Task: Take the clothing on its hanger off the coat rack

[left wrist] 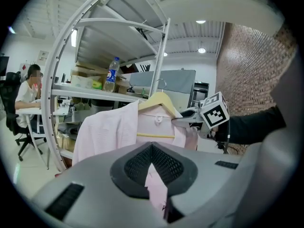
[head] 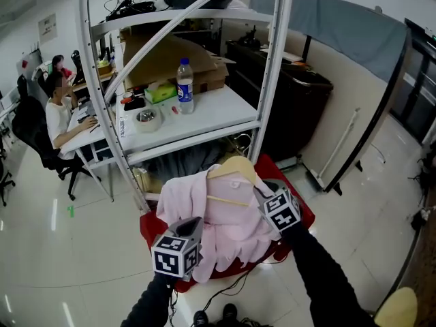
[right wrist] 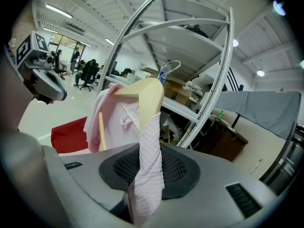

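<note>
A pink garment point(head: 228, 220) hangs on a pale wooden hanger point(head: 235, 169) in front of the white arched coat rack point(head: 272, 80). In the right gripper view the hanger's wire hook point(right wrist: 171, 66) stands in the air and touches no bar that I can see. My right gripper point(head: 261, 191) is shut on the hanger's shoulder end, with pink cloth point(right wrist: 146, 175) wrapped over it between the pads. My left gripper point(head: 196, 223) is shut on a lower fold of the garment point(left wrist: 154, 184). The left gripper view shows the whole hanger point(left wrist: 159, 101) and the right gripper point(left wrist: 185, 121) at its right end.
A red bin point(head: 301, 213) sits on the floor under the garment. The rack's white shelf point(head: 225, 111) carries a water bottle point(head: 184, 86), a tape roll point(head: 148, 119) and a cardboard box point(head: 170, 56). A seated person point(head: 58, 111) is at the left, a dark cabinet point(head: 293, 101) at the right.
</note>
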Demonstrator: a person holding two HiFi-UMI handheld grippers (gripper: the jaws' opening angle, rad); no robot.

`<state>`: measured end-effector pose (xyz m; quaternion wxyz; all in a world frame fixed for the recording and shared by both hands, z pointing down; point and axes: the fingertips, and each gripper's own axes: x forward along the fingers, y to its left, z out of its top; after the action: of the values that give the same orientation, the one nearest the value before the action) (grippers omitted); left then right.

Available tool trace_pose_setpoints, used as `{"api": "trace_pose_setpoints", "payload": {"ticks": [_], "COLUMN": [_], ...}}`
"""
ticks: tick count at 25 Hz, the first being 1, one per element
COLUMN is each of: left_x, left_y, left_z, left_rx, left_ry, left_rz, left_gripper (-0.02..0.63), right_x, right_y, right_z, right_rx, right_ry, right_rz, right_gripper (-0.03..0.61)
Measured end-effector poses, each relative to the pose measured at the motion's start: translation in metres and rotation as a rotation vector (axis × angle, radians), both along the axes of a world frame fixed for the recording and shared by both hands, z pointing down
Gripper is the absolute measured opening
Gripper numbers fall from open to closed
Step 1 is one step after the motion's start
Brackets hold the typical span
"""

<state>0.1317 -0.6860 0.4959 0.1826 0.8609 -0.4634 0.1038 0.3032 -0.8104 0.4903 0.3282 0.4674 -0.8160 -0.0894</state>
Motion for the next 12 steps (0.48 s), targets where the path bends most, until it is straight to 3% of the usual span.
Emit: {"api": "trace_pose_setpoints", "payload": {"ticks": [6,12], "left_x": [0.002,-0.003], "left_y": [-0.006,-0.013], "left_z": [0.034,0.056], "left_rx": [-0.059,-0.109], "left_ry": [-0.006,0.004], "left_rz": [0.000,-0.018], "left_gripper": [-0.005,-0.005], "right_x": [-0.004,0.001], "right_y": [-0.008,-0.014], "right_z": [0.064,0.123], "right_rx": [-0.111,-0.195], "right_ry": [-0.014,0.036], "right_rz": [0.010,0.051], "right_gripper": [0.094,0.094]}}
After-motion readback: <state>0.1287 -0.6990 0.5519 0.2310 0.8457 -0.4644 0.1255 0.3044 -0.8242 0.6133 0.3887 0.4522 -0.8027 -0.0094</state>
